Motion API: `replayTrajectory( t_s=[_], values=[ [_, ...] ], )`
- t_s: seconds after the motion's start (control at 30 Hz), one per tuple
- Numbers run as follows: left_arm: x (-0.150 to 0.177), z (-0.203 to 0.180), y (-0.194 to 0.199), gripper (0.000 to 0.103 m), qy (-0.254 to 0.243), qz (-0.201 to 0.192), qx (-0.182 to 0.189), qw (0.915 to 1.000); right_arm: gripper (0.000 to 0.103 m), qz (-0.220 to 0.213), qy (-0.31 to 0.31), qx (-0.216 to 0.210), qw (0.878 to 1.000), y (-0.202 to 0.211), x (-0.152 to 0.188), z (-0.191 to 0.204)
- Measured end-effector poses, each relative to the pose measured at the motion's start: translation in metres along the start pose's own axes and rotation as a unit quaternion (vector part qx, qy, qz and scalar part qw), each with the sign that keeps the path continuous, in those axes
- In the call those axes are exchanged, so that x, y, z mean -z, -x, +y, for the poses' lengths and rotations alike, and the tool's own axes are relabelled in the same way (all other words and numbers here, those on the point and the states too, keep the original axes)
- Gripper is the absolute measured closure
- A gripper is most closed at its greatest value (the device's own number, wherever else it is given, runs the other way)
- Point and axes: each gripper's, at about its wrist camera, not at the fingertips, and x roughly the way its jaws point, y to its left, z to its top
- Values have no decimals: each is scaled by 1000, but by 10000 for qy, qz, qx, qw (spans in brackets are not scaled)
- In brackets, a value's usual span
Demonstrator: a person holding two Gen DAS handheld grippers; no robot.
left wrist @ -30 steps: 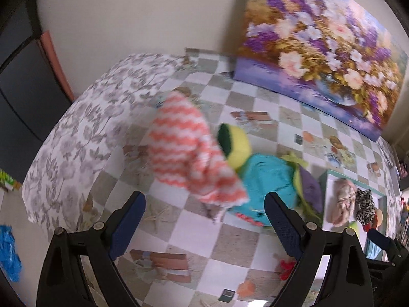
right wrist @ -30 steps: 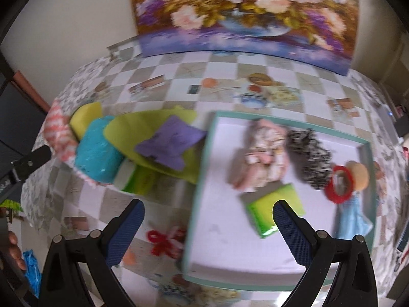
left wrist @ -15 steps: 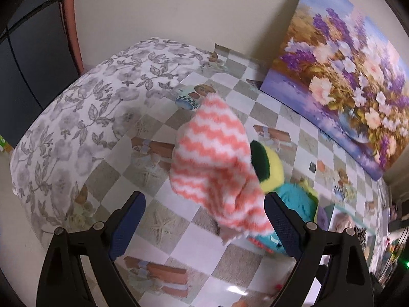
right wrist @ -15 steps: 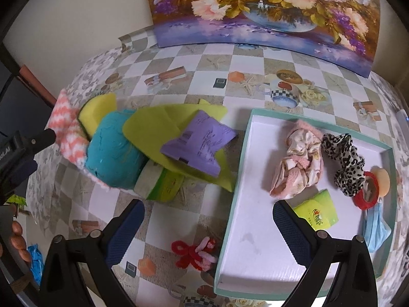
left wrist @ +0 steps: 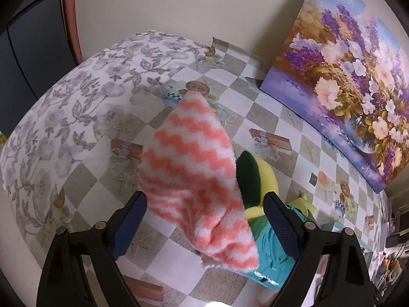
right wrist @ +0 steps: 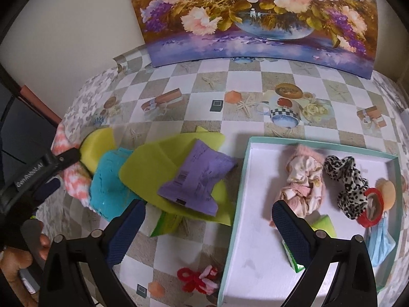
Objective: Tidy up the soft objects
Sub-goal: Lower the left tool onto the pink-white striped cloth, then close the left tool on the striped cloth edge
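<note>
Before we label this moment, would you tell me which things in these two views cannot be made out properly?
- Teal item, left wrist view: mostly hidden by the striped cloth and a finger of the left gripper.
- Green packet in the tray, right wrist view: partly covered by a finger of the right gripper.
- Print on the purple pouch, right wrist view: too small to read.
- Blue mask: partly hidden by the gripper.

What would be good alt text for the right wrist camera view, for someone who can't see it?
A white tray with a teal rim sits on a checkered tablecloth, holding a pink fabric scrunchie, a leopard-print scrunchie and other small items. Left of it lies a pile with a purple packet on a lime-green foam sheet and a turquoise pouch. The right gripper's jaws stand open and empty.
</note>
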Motion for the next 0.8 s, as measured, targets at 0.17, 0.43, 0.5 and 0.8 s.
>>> replayTrajectory(
  t_s=[0.17,0.43,0.5,0.8],
  values=[
    [-3,5,2,28,118,-111,119,9998,4,49,67,6,10000,-6,0,3],
    [1,13,1,37,252,-31,443,9987,4,22,91,1,10000,-5,1,4],
    [3,14,0,37,276,37,548,9981,4,33,73,-7,10000,-5,1,4],
    [9,18,5,45,207,66,623,9978,10,26,-119,-48,9999,-6,1,-8]
  ],
)
